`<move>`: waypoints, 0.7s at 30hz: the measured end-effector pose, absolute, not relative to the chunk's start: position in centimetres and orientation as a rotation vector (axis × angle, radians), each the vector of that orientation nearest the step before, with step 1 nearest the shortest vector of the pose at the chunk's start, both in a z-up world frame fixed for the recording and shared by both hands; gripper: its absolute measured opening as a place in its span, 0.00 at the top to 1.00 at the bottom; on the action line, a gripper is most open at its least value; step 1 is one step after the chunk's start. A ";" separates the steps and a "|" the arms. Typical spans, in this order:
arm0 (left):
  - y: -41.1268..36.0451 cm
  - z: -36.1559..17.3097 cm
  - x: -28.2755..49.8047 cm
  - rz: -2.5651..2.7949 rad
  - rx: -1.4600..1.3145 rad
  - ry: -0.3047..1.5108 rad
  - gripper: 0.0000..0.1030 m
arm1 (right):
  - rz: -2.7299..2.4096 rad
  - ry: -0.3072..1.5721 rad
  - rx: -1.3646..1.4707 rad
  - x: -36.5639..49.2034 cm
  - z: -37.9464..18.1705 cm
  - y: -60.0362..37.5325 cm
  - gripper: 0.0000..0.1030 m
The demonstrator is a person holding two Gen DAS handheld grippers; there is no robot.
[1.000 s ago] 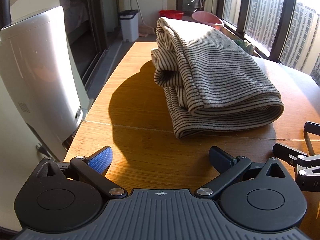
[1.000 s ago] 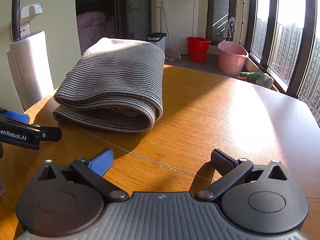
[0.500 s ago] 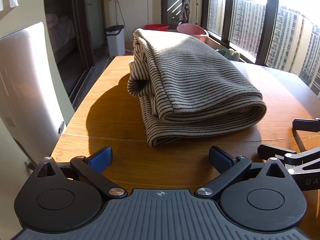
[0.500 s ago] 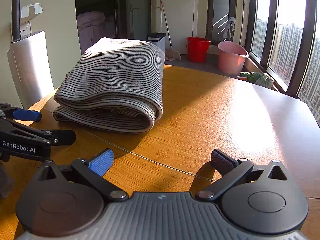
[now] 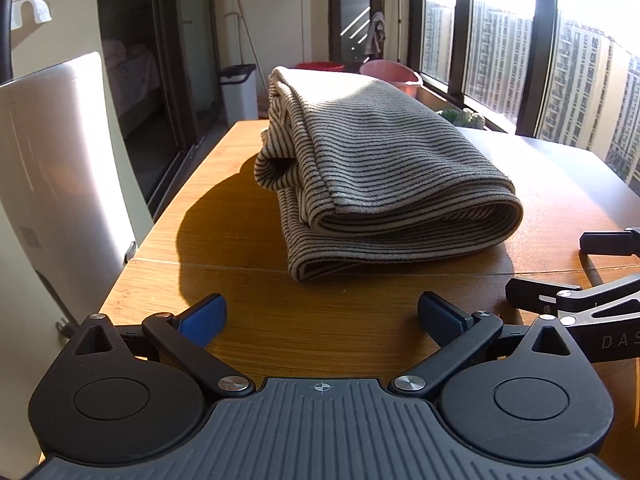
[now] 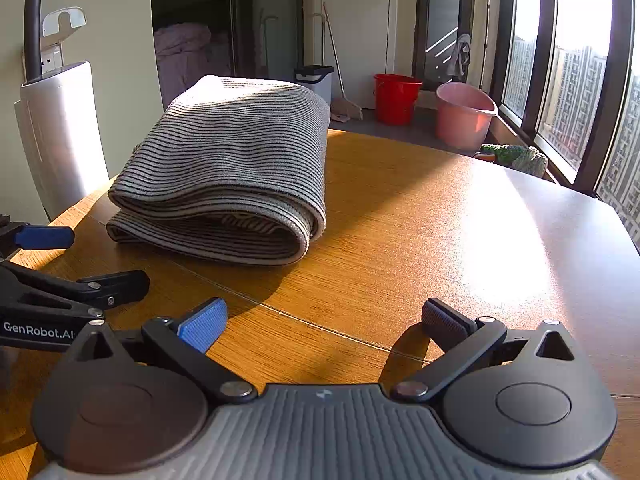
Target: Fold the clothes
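A grey garment with thin dark stripes (image 5: 376, 184) lies folded in a thick bundle on the wooden table (image 5: 224, 232). It appears again in the right wrist view as the striped bundle (image 6: 236, 160), left of centre. My left gripper (image 5: 320, 316) stands open over the near table edge, short of the bundle, with nothing between its fingers. My right gripper (image 6: 324, 322) is also open and empty, to the right of the bundle's near end. Each gripper shows at the edge of the other's view: the right one (image 5: 576, 284), the left one (image 6: 68, 264).
A tall white appliance (image 5: 60, 184) stands just off the table's left edge. Beyond the far end are a white bin (image 5: 239, 90), a red bucket (image 6: 396, 98) and a pink bucket (image 6: 464, 116). Large windows (image 6: 576, 76) run along the right. Sunlit bare wood (image 6: 480, 240) lies right of the bundle.
The left wrist view has swung right and levelled: the bundle now sits more central and the white appliance has slid further left. The left gripper has crept further into the right wrist view. Both jaws stay open.
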State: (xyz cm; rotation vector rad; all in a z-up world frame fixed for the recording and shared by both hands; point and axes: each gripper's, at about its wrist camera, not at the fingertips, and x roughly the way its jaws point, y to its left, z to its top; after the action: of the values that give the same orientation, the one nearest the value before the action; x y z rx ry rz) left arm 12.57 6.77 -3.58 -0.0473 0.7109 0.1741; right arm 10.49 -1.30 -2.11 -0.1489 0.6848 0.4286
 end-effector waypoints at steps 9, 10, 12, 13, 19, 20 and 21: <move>6.2 -3.7 13.4 0.319 -0.100 0.691 0.00 | 0.429 0.685 -0.149 10.6 -2.1 -1.4 0.00; 6.1 -3.7 13.3 0.328 -0.102 0.690 0.00 | 0.429 0.685 -0.149 10.6 -2.1 -1.4 0.00; 6.0 -3.7 13.2 0.336 -0.105 0.690 0.00 | 0.428 0.685 -0.149 10.6 -2.1 -1.3 0.00; 6.0 -3.7 13.2 0.335 -0.106 0.690 0.00 | 0.428 0.685 -0.149 10.6 -2.1 -1.2 0.00; 6.3 -3.8 13.2 0.334 -0.110 0.689 0.00 | 0.428 0.685 -0.149 10.6 -2.1 -1.2 0.00; 6.2 -3.8 13.2 0.334 -0.110 0.689 0.00 | 0.428 0.685 -0.149 10.6 -2.1 -1.2 0.00; 6.1 -3.8 13.2 0.334 -0.109 0.689 0.00 | 0.428 0.685 -0.149 10.6 -2.1 -1.2 0.00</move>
State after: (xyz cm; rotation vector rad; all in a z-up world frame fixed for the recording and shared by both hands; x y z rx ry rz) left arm 13.18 6.15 -3.80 -0.1094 0.6886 0.3344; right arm 10.60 -1.24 -2.13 -0.1489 0.6845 0.4281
